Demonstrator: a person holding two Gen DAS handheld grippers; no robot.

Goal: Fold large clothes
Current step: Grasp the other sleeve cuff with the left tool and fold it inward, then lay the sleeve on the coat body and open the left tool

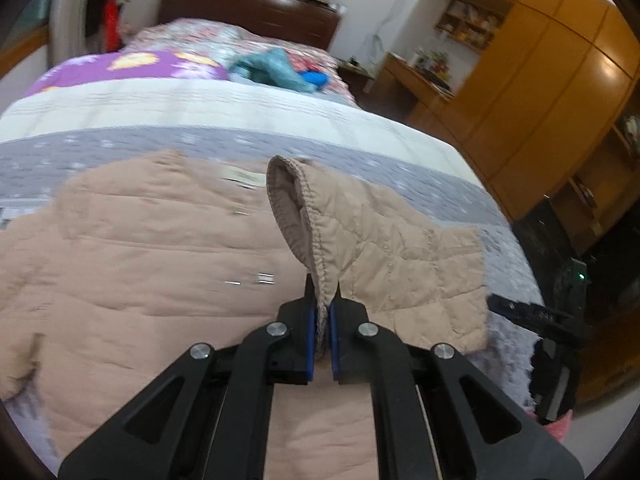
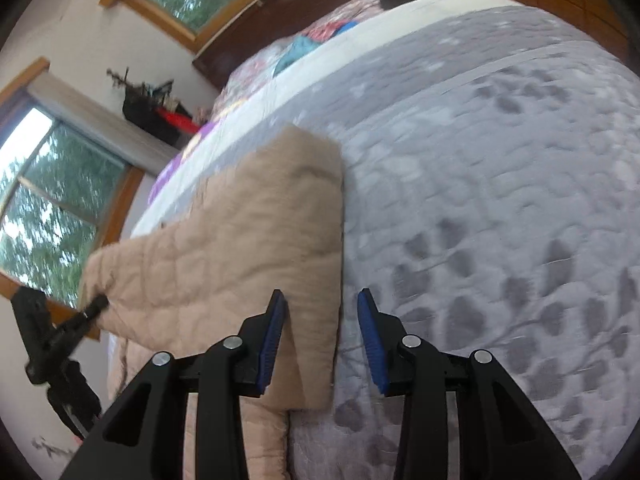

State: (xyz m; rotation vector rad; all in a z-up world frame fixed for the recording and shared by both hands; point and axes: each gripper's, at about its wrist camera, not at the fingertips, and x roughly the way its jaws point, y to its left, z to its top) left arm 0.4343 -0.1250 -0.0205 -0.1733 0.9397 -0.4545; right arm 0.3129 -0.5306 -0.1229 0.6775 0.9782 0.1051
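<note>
A large beige quilted jacket [image 1: 160, 240] lies spread on the grey patterned bedspread [image 1: 360, 160]. My left gripper [image 1: 323, 288] is shut on the ribbed cuff of the jacket's sleeve [image 1: 380, 240], held lifted above the jacket's body. In the right wrist view the lifted sleeve [image 2: 248, 232] stretches from the left gripper [image 2: 94, 308] at the far left to the bedspread [image 2: 500, 200]. My right gripper [image 2: 322, 300] is open and empty, its jaws on either side of the sleeve's edge just above the bed. The right gripper also shows in the left wrist view [image 1: 532, 312].
Teal and blue clothes [image 1: 276, 68] lie on the floral bedding near the dark headboard [image 1: 248, 8]. A wooden wardrobe [image 1: 560, 92] and a desk [image 1: 416, 76] stand to the right of the bed. Windows [image 2: 44, 216] are on the left wall.
</note>
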